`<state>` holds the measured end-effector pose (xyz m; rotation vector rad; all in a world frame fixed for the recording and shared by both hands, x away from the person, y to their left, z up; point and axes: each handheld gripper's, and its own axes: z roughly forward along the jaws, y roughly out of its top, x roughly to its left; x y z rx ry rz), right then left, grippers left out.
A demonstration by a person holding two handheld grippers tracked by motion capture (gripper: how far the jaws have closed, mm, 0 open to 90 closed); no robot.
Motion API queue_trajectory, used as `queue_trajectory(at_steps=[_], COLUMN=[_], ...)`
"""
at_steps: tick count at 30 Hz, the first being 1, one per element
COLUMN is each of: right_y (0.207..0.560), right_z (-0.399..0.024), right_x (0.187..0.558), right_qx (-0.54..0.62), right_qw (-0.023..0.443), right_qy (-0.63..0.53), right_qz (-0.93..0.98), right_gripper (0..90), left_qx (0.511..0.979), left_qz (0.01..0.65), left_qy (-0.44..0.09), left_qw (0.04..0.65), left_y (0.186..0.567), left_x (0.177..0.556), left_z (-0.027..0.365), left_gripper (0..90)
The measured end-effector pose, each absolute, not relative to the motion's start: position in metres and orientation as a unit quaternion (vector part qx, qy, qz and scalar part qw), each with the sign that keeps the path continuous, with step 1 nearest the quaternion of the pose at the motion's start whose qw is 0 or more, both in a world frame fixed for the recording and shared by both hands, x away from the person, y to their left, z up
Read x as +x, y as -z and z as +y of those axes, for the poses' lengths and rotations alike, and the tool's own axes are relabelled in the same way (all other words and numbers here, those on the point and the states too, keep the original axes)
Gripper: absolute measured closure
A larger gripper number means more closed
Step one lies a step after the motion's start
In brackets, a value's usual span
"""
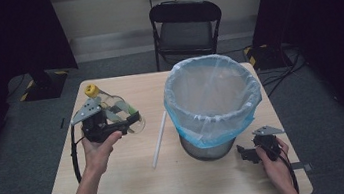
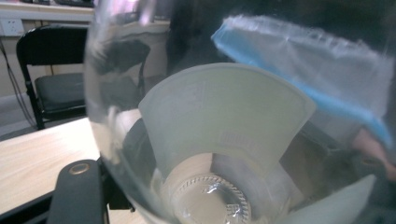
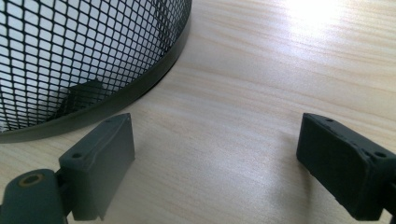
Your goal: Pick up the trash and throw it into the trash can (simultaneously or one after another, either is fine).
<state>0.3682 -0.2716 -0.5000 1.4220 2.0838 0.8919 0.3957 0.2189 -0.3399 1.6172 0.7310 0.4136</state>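
A: Holding a clear plastic bottle [image 1: 116,109] with the left gripper [image 1: 130,121], jaws clamped on the body near its base end. Yellow cap [image 1: 91,91] points away from the person, toward the far-left of the table [image 1: 131,183]. Bottle looks lifted or tipped off the wood, can't tell for sure.

B: Left gripper view agrees?

A: Yes, the bottle [image 2: 210,154] sits right against the lens, pale label and ribbed base visible, one black jaw at lower left. My guess: gripped at the wide end so it can swing over and drop into the bin.

B: Bin where?

A: Mesh wastebasket [image 1: 206,150] with a blue-edged clear liner [image 1: 210,99], right of centre on the table, well apart from the bottle. Liner mouth is wide open, nothing seen inside.

B: Between them?

A: A white straw [image 1: 159,139] lying flat on the wood, near the bin, untouched.

B: Right side?

A: Right gripper [image 3: 215,163] jaws apart, empty, resting low just beside the wire mesh [image 3: 79,56] of the bin base. Looks parked, maybe ready to steady the bin.

B: Background?

A: Black folding chair [image 1: 186,27] behind the table.
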Motion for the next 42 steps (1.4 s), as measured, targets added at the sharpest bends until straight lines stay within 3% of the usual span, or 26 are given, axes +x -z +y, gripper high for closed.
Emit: queue_trajectory(at_steps=[22,42], right_y=[0.500,0.500], right_z=[-0.272,-0.272], right_x=[0.368,0.368], right_qx=[0.517,0.517], right_qw=[0.231,0.231], right_qy=[-0.325,-0.325], right_qz=[0.758,0.758], right_gripper=[10.3,10.4], left_qx=[0.687,0.672], left_qz=[0.298,0.248], left_qy=[-0.185,-0.174], left_qw=[0.636,0.676], left_y=[0.296,0.233], left_x=[0.402,0.409], left_z=[0.205,0.167], left_gripper=[27.9,27.9])
